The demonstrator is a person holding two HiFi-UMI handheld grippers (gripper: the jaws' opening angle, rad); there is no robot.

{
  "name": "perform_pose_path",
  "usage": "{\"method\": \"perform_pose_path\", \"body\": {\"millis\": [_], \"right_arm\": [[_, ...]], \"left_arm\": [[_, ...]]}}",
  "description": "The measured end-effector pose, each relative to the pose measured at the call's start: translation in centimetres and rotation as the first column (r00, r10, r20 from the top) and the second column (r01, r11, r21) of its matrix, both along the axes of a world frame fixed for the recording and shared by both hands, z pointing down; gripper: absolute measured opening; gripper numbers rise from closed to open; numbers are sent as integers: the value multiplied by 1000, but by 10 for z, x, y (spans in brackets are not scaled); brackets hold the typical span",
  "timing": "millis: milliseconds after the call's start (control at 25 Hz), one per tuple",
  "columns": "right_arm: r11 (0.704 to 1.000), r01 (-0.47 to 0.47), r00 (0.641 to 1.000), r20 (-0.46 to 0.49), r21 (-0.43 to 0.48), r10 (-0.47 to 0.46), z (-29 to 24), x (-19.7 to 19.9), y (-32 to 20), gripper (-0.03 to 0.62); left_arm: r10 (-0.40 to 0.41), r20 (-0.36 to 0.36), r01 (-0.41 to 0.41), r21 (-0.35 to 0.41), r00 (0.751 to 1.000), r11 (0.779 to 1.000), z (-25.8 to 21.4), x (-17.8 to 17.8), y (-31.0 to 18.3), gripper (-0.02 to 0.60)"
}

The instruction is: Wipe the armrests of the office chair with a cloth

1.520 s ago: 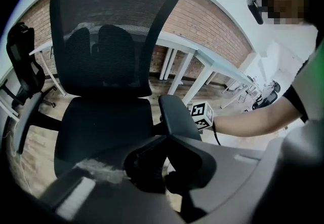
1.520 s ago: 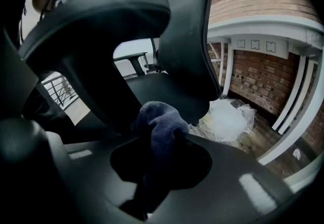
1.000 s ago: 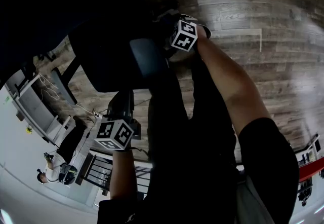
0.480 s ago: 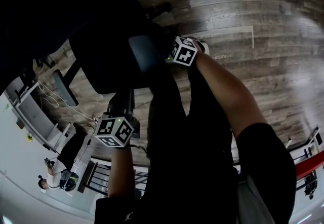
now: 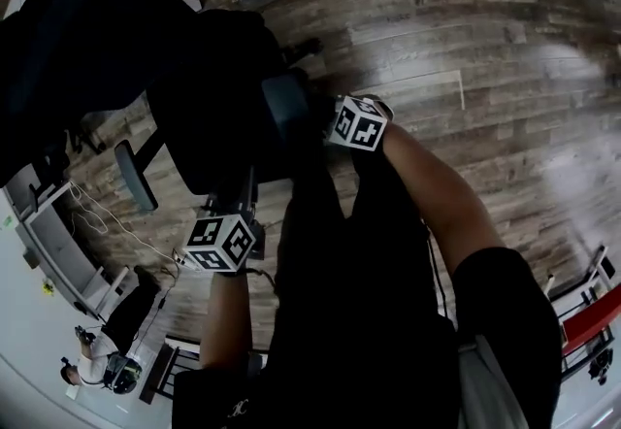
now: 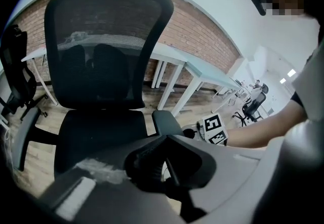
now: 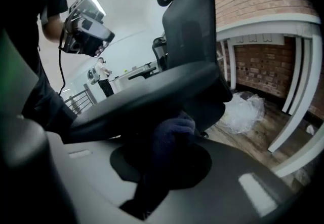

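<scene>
The office chair [image 6: 109,50] is black, its back a fine see-through mesh. The cloth [image 7: 174,132] is dark navy. The marker cubes [image 5: 357,122] bear black squares on white. The floor [image 5: 505,39] is brown, streaked wood grain; the wall [image 6: 200,38] is red-brown brick.

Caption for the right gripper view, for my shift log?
Right gripper holds a dark blue cloth against the chair's armrest, mesh backrest rising behind.

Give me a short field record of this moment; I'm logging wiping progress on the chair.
right gripper: shut on the dark blue cloth
cloth contact: against one armrest
other armrest: no gripper on it
left gripper: shut, empty, facing the office chair
</scene>
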State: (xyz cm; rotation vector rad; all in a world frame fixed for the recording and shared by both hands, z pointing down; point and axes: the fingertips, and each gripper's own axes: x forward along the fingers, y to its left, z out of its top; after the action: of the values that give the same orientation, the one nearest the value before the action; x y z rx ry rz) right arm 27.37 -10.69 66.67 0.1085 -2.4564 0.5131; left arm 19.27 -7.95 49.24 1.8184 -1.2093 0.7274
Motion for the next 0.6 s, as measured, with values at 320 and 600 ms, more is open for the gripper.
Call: {"method": "perform_pose_path", "body": {"millis": [320, 600], "right_arm": [[898, -425, 904, -10, 114, 428, -62, 82, -84, 66], [813, -527, 847, 78, 247, 525, -166, 91, -62, 66]], "left_arm": [[-14, -71, 24, 136, 997, 990, -33, -4, -22, 6], [-32, -106, 60, 267, 994, 962, -71, -37, -33, 6]]}}
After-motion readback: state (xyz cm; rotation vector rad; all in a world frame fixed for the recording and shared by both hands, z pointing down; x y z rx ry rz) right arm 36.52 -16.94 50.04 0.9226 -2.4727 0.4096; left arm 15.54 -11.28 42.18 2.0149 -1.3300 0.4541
